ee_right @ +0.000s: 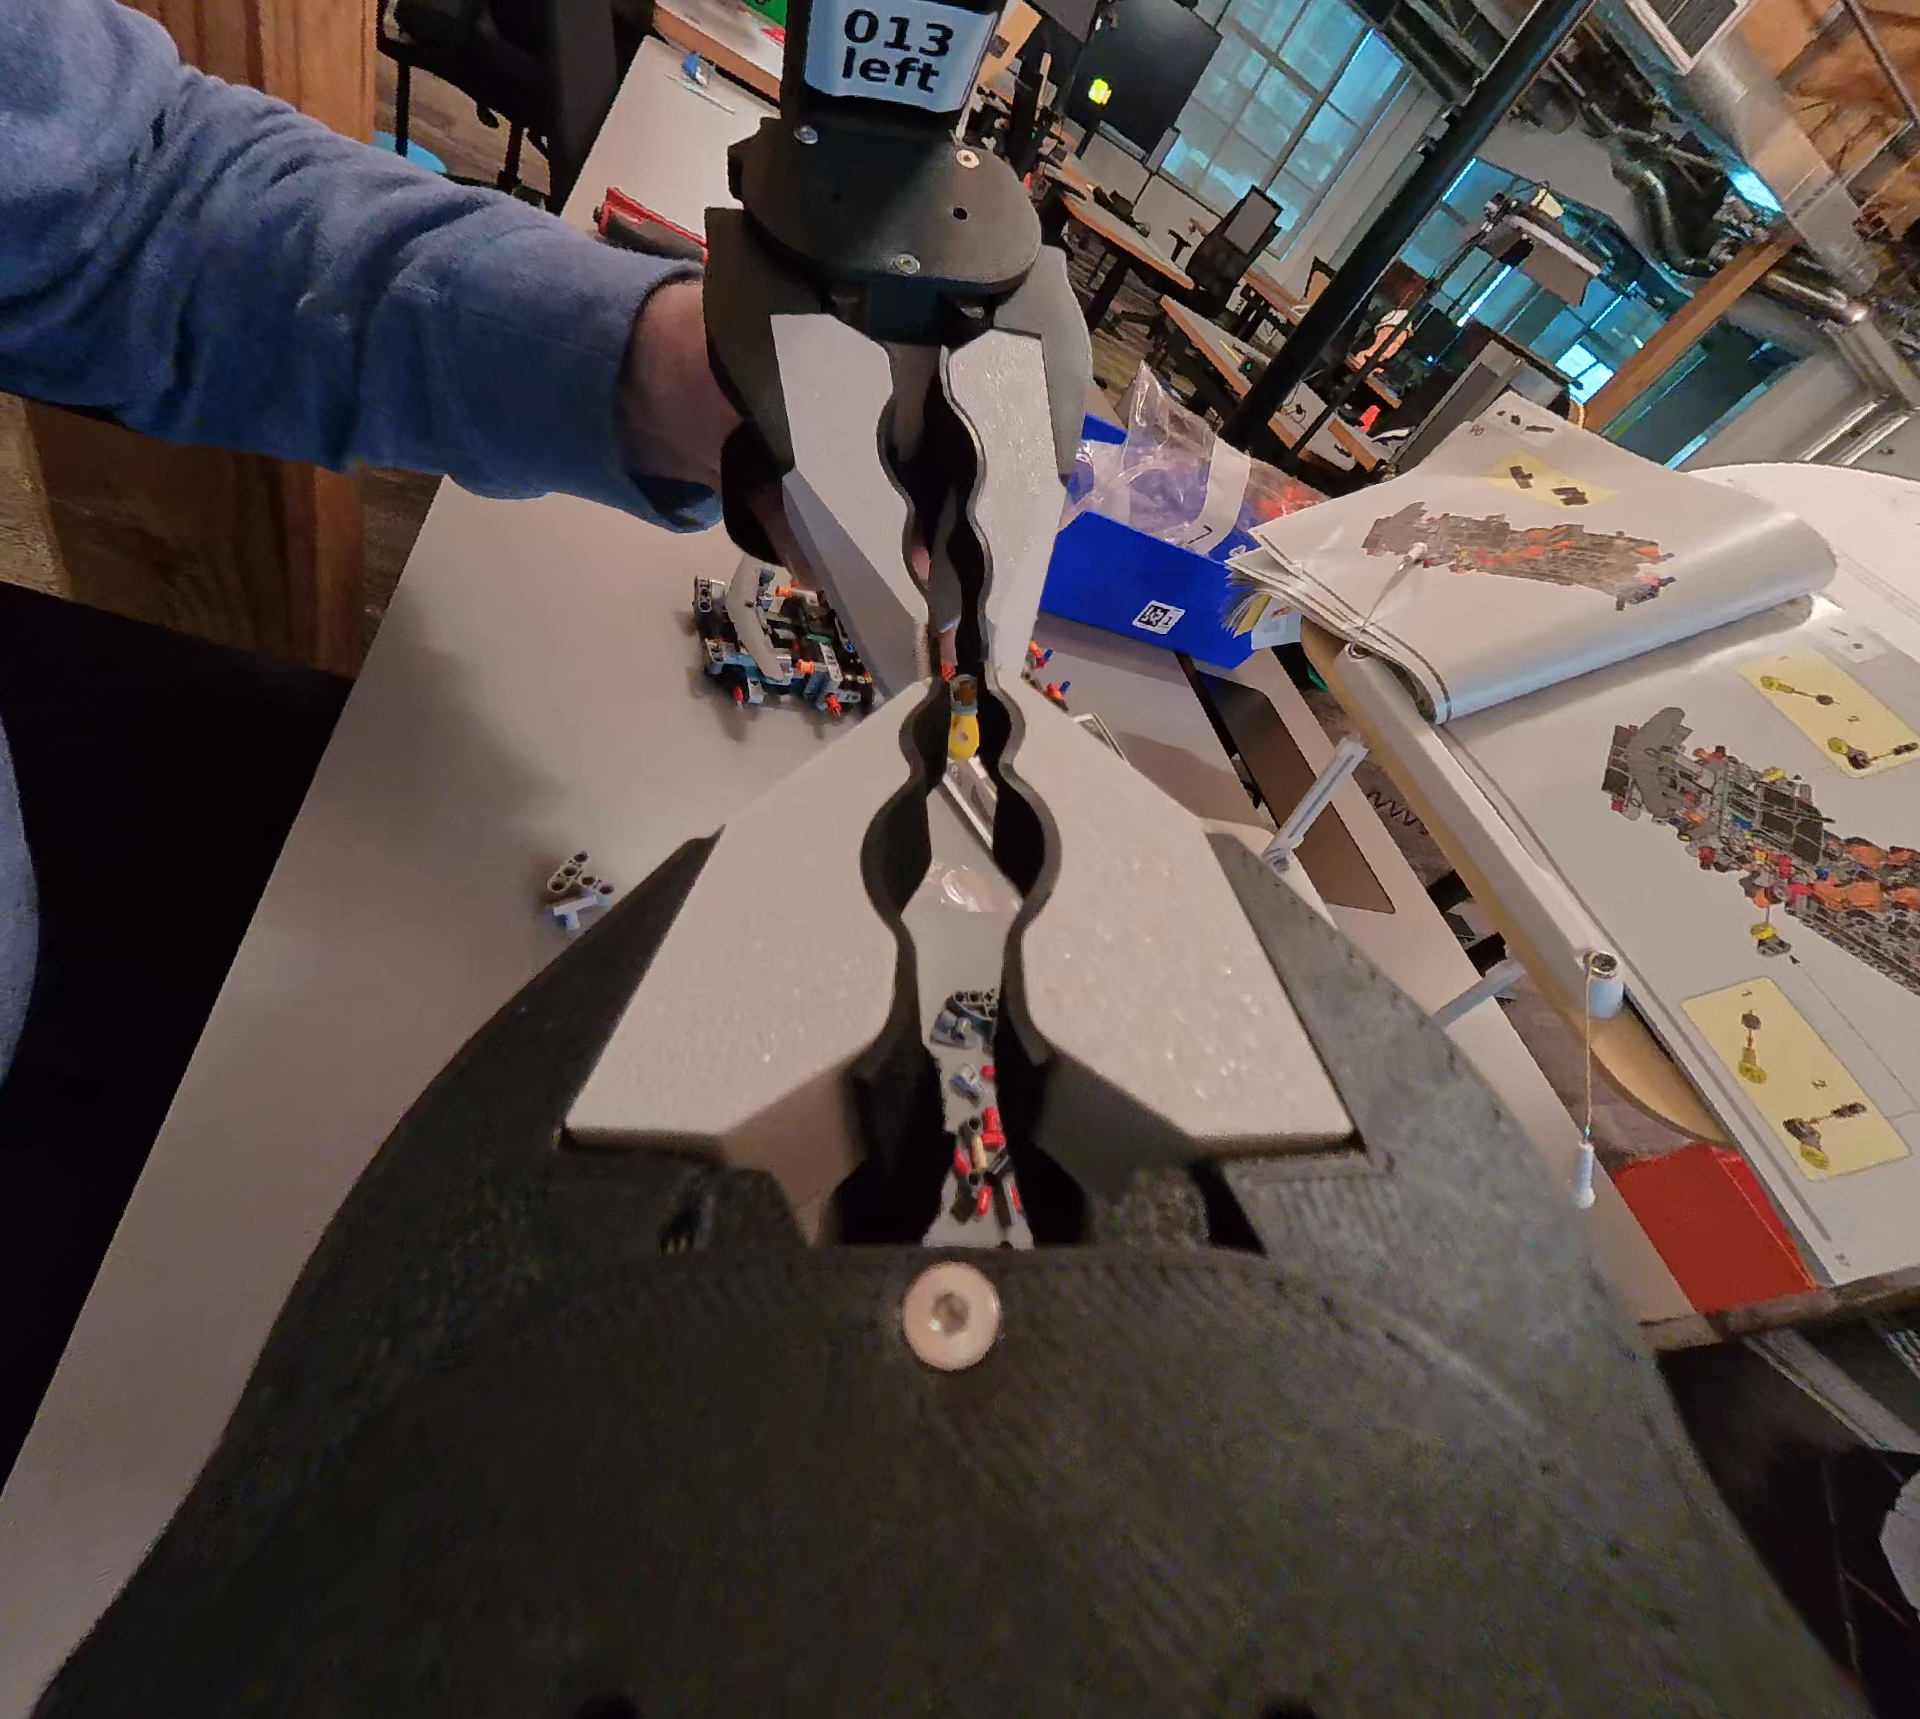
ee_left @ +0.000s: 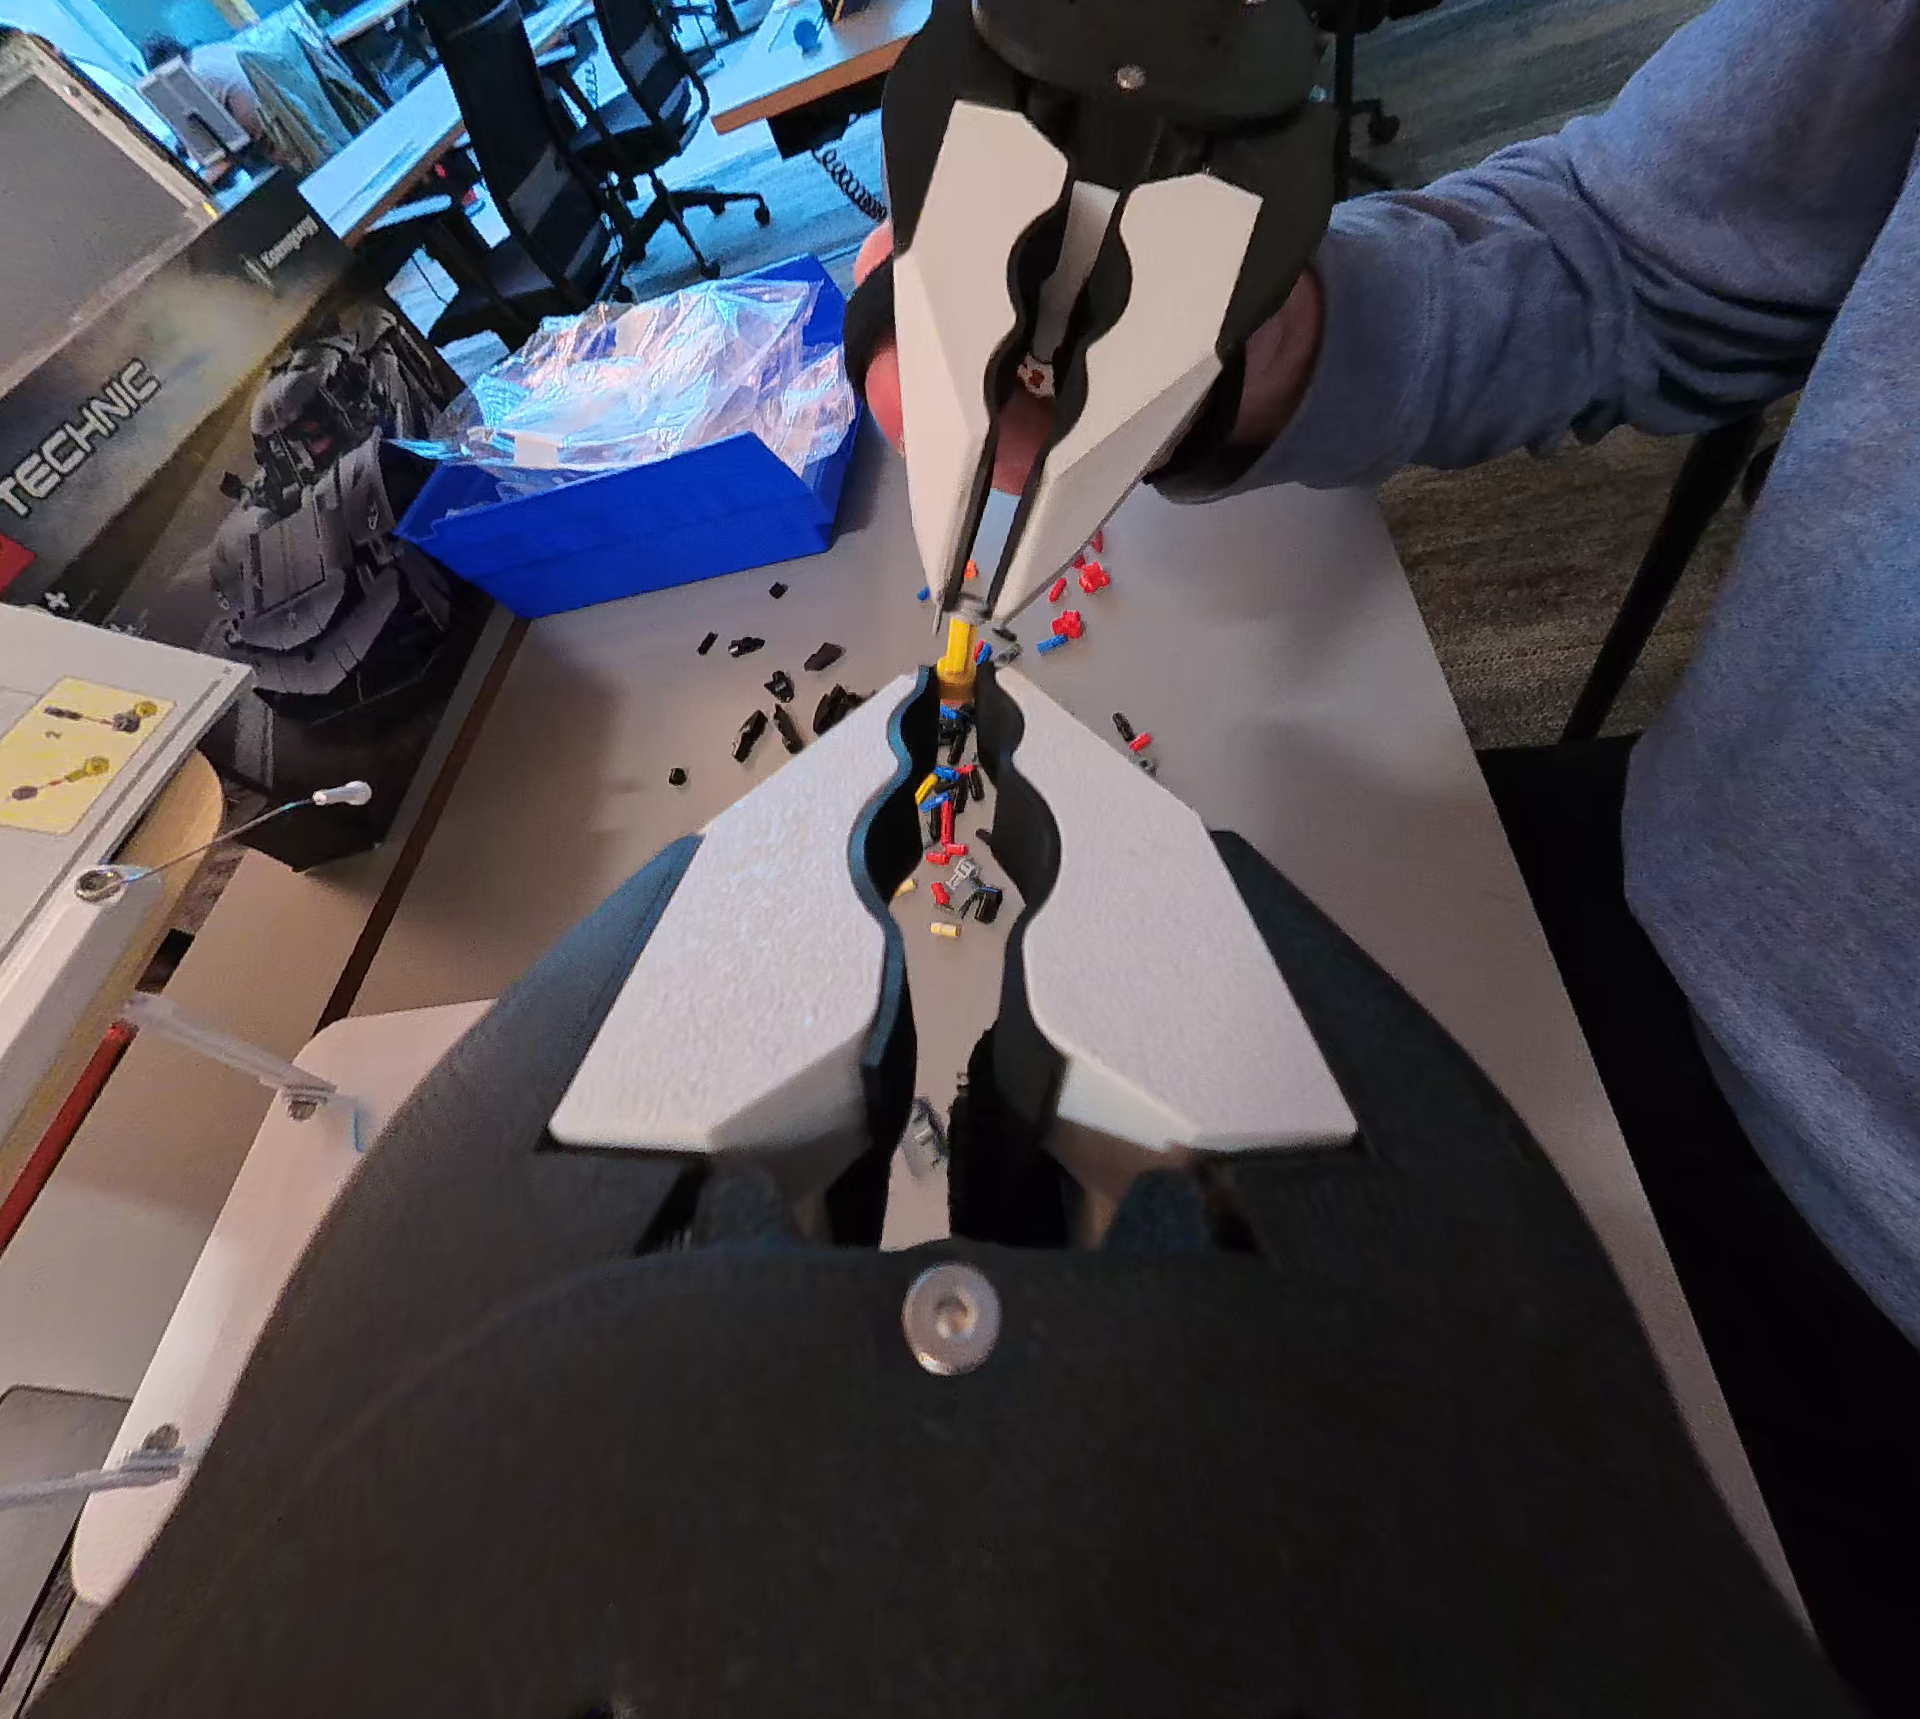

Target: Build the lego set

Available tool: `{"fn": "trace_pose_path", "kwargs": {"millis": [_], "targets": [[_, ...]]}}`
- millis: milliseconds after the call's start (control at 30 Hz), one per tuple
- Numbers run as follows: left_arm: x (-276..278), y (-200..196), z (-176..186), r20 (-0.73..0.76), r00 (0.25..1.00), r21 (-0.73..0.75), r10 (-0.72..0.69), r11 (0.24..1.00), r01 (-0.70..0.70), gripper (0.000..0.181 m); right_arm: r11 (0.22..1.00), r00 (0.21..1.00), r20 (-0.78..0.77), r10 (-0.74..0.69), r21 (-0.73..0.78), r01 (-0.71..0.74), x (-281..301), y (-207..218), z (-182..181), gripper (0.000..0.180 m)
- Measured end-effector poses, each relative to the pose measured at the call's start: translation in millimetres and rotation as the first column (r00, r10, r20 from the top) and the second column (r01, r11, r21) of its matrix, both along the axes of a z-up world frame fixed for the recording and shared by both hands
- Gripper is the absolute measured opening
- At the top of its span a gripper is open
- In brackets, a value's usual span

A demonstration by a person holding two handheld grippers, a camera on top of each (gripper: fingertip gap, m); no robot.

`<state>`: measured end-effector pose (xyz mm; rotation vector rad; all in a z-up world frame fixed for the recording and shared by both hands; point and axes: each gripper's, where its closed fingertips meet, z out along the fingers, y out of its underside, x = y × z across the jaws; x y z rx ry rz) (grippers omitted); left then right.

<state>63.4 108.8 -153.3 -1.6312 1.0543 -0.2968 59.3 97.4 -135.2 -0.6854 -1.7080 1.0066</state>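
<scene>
Left tongs (ee_left: 954,682) pinch a yellow piece (ee_left: 954,667); right tongs (ee_left: 971,609), nearly closed, grip its far end.

At twelve o'clock the right gripper (ee_left: 971,615) blocks my way; loose pieces (ee_left: 790,713) litter the tabletop (ee_left: 1299,734) beneath, the blue bin (ee_left: 623,516) crowds eleven, three lies bare.

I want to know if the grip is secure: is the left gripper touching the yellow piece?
Touching. The left wrist view shows the left gripper with its fingertips closed on the yellow piece, no gap visible on either side.
</scene>
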Motion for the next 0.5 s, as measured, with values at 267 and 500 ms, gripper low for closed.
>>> {"fn": "trace_pose_path", "kwargs": {"millis": [267,500], "targets": [[-2,5,-10,-0.102,0.993,-0.009,0.058,0.998,-0.059,0.005,0.999,0.998,0.060,-0.034,0.025,0.032,0,5,-10,0.002],[-2,7,-17,-0.184,0.980,-0.010,0.076,0.997,-0.079,0.005,0.999,0.992,0.123,-0.032,0.042,0.027,1,8,-18,0.002]]}}
